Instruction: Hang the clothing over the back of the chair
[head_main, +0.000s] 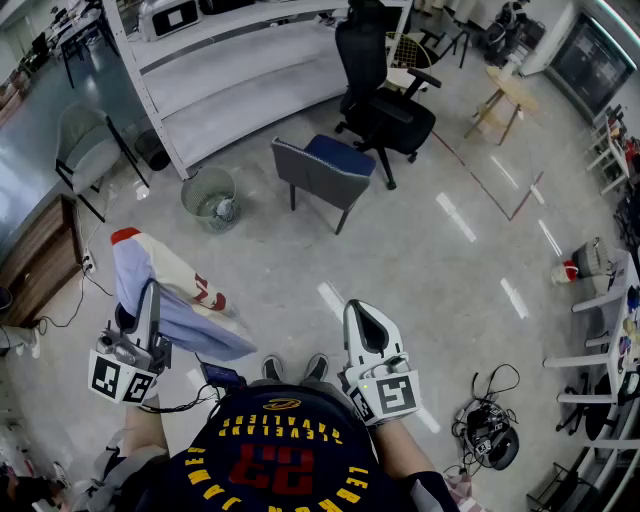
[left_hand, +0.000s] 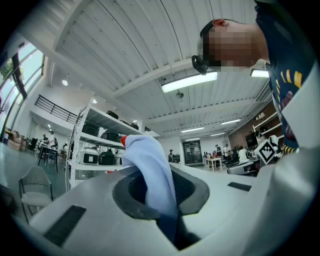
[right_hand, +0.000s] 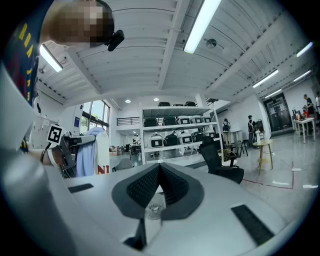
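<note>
The clothing (head_main: 172, 293), a light-blue garment with white and red parts, hangs from my left gripper (head_main: 150, 292) at the lower left of the head view. In the left gripper view the jaws of that gripper (left_hand: 159, 192) are shut on a fold of the blue cloth (left_hand: 150, 165), which rises out between the pads. The grey chair with a blue seat (head_main: 322, 172) stands on the floor ahead, its back turned towards me. My right gripper (head_main: 362, 315) is held level beside my body, shut and empty (right_hand: 159, 167). The right gripper view also shows the clothing (right_hand: 91, 152) at its left.
A wire waste basket (head_main: 210, 197) stands left of the grey chair. A black office chair (head_main: 385, 95) is behind it, and white shelving (head_main: 230, 60) runs along the back. A light chair (head_main: 85, 150) is at far left; cables and gear (head_main: 490, 430) lie at lower right.
</note>
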